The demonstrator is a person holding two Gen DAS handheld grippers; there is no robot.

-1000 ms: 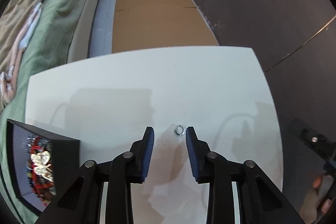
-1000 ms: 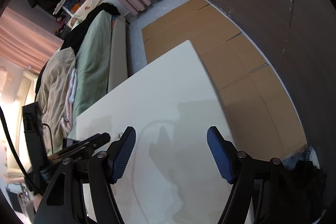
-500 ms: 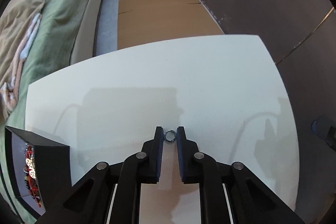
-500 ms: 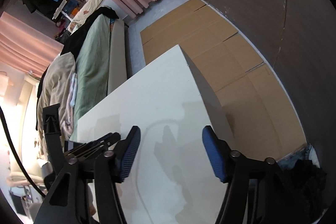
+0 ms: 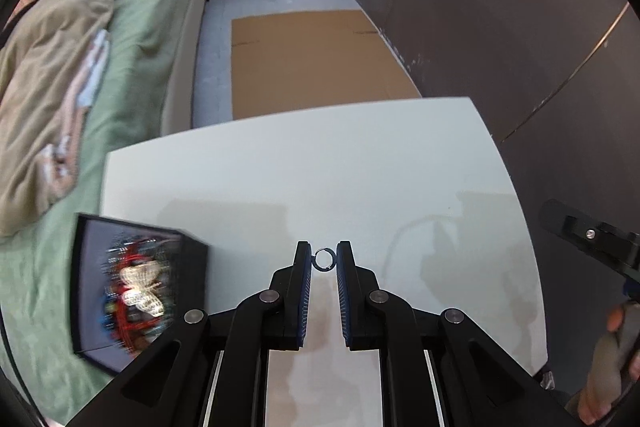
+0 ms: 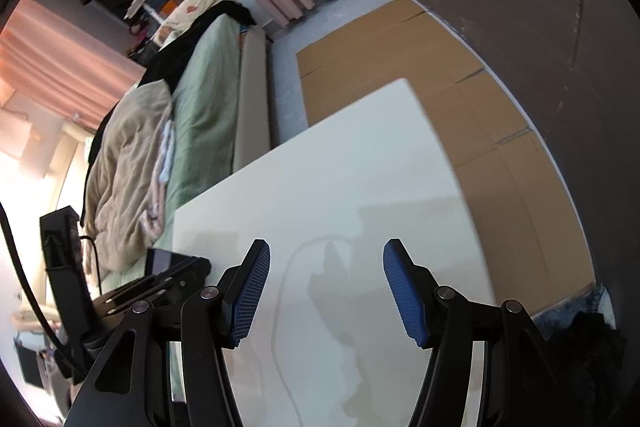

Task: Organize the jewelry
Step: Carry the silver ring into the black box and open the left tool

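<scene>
My left gripper (image 5: pixel 323 259) is shut on a small silver ring (image 5: pixel 323 260), pinched between its blue fingertips above the white table (image 5: pixel 320 167). A black jewelry box (image 5: pixel 132 287), open and holding red beads and a shiny butterfly piece, stands on the table to the left of the gripper; it is blurred. My right gripper (image 6: pixel 326 255) is open and empty above the table (image 6: pixel 340 167). The left gripper's body (image 6: pixel 132 291) shows at the lower left of the right wrist view.
A bed with green sheet and beige blanket (image 5: pixel 72 75) lies left of the table. Flattened cardboard (image 5: pixel 312 63) covers the floor beyond the table. A dark wall (image 5: pixel 500 7) runs along the right. The right gripper and the hand holding it (image 5: pixel 600 267) sit past the table's right edge.
My left gripper closed on the ring, then lifted it and swung left, bringing the jewelry box further into view. The right gripper stayed open and shifted slightly.
</scene>
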